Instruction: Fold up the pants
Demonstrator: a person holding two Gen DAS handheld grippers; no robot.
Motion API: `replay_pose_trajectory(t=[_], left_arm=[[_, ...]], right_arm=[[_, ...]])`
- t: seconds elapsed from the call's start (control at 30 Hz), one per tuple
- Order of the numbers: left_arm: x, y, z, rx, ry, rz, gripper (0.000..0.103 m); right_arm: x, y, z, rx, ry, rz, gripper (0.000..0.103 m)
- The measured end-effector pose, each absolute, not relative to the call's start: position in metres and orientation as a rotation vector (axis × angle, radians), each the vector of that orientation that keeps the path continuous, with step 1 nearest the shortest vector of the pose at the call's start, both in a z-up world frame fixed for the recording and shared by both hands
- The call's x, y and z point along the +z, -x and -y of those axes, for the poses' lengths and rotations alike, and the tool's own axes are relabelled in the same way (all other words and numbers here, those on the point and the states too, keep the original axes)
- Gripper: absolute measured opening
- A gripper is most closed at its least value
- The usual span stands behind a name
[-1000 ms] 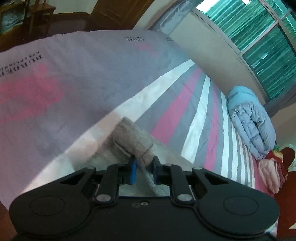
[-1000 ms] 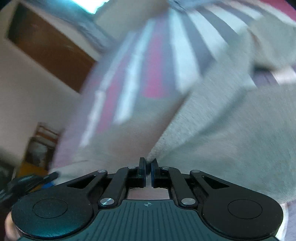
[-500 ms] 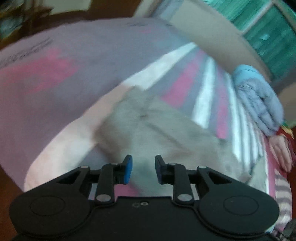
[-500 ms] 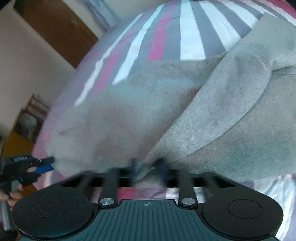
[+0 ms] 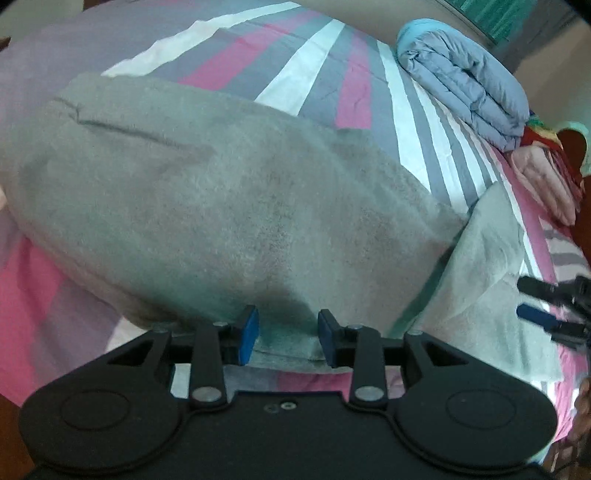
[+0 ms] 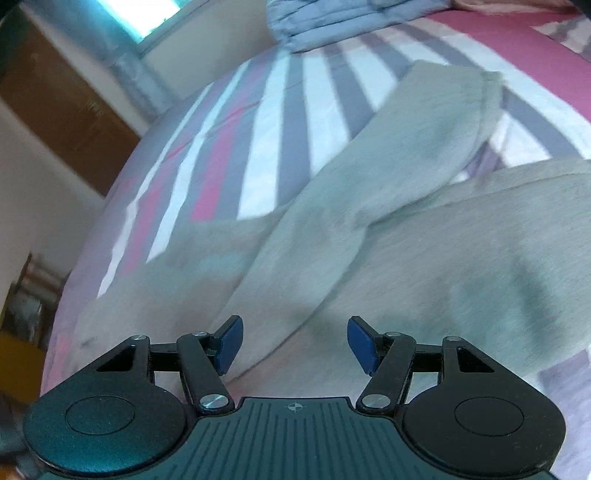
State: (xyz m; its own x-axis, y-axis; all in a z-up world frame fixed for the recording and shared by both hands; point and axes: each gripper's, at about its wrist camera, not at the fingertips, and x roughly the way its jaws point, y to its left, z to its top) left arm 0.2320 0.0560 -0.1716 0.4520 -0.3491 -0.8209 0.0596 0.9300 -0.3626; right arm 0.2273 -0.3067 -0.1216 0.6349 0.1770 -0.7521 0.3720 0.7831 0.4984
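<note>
Grey fleece pants [image 5: 229, 206] lie spread on a striped bed sheet [image 5: 314, 70], the waist part wide in the left wrist view. In the right wrist view the pants [image 6: 424, 258] show one leg [image 6: 417, 140] running away to the upper right over the other. My left gripper [image 5: 287, 336] is open and empty, just above the near edge of the cloth. My right gripper [image 6: 294, 344] is open wide and empty over the cloth's near edge. The right gripper also shows in the left wrist view [image 5: 546, 306] at the right edge.
A folded blue quilt [image 5: 465, 77] lies at the far side of the bed, with pink folded bedding [image 5: 543, 184] beside it. The quilt also shows in the right wrist view [image 6: 332, 22]. A brown wooden door [image 6: 62, 110] and a wall stand beyond the bed's left edge.
Both grippers were shut on the pants a second ago and have opened, letting the cloth drop flat on the bed. Both have drawn back toward the near edge.
</note>
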Motion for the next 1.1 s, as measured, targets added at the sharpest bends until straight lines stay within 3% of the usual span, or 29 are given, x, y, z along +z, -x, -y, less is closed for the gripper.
replay_pose_trajectory(t=[0.2, 0.53, 0.6, 0.63, 0.67, 0.97, 1.1], left_arm=[[-0.176, -0.232, -0.057, -0.263, 0.340, -1.078, 0.026], [-0.174, -0.235, -0.038, -0.242, 0.237, -1.074, 0.026], [-0.173, -0.233, -0.036, -0.239, 0.215, -1.065, 0.026], [-0.174, -0.233, -0.036, -0.239, 0.214, -1.062, 0.026], [-0.174, -0.233, -0.038, -0.242, 0.217, -1.061, 0.026], [-0.174, -0.231, -0.044, -0.255, 0.229, -1.059, 0.026], [-0.173, -0.228, -0.036, -0.249, 0.176, -1.049, 0.026]], right_arm=[[-0.105, -0.293, 0.299, -0.126, -0.563, -0.933, 0.063], [-0.150, -0.369, 0.255, -0.300, -0.342, -1.152, 0.063], [-0.163, -0.367, 0.251, -0.309, -0.264, -1.205, 0.053], [-0.166, -0.363, 0.253, -0.309, -0.263, -1.212, 0.021], [-0.165, -0.356, 0.258, -0.303, -0.306, -1.204, 0.006], [-0.129, -0.220, 0.300, -0.222, -0.588, -0.977, 0.005], [-0.182, -0.166, 0.309, -0.281, -0.740, -0.972, 0.006]])
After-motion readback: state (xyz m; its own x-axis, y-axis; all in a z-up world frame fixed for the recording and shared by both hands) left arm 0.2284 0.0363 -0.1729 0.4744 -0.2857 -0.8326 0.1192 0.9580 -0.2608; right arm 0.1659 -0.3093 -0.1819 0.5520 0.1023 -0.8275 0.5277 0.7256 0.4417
